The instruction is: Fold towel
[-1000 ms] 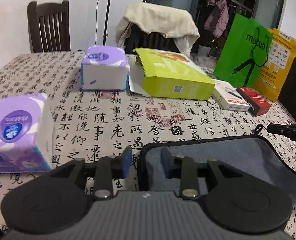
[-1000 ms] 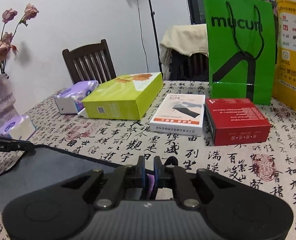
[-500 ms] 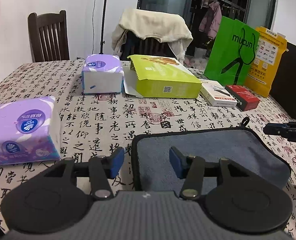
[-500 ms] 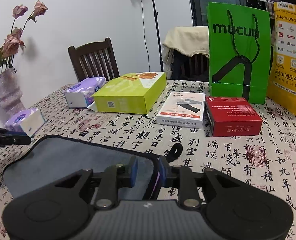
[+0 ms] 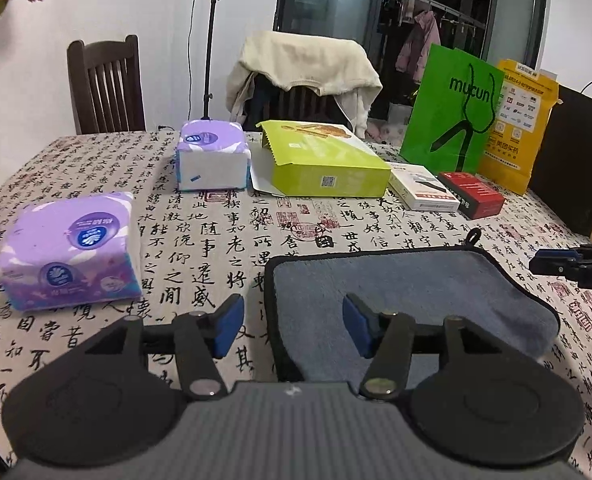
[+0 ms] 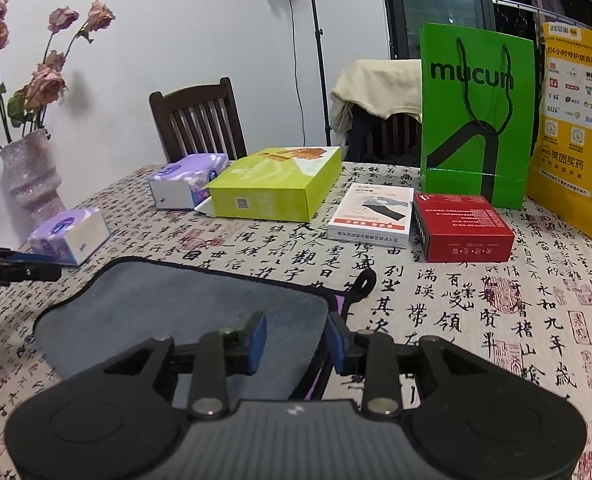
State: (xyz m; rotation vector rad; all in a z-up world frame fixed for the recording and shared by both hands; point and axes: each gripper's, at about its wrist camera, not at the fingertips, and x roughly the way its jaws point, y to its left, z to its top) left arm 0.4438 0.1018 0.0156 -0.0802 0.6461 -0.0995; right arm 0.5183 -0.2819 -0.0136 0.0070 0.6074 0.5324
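A grey towel (image 5: 416,292) with black trim and a hanging loop lies folded on the calligraphy tablecloth; it also shows in the right wrist view (image 6: 183,312). My left gripper (image 5: 291,330) is open and empty, its jaws wide apart above the towel's left edge. My right gripper (image 6: 296,340) is open and empty above the towel's right edge, near the black loop (image 6: 366,280). The right gripper's tip shows at the right edge of the left wrist view (image 5: 576,266). The left gripper's tip shows at the left edge of the right wrist view (image 6: 15,270).
Two purple tissue packs (image 5: 71,248) (image 5: 211,160), a lime-green box (image 5: 324,164), a white box (image 6: 372,214) and a red box (image 6: 462,226) stand behind the towel. A green bag (image 6: 476,116) and a yellow bag (image 6: 576,128) stand at the back right. A vase (image 6: 31,176) stands at left.
Both grippers have opened and let go of the towel edges. Both have pulled back and risen a little; the towel now lies flat.
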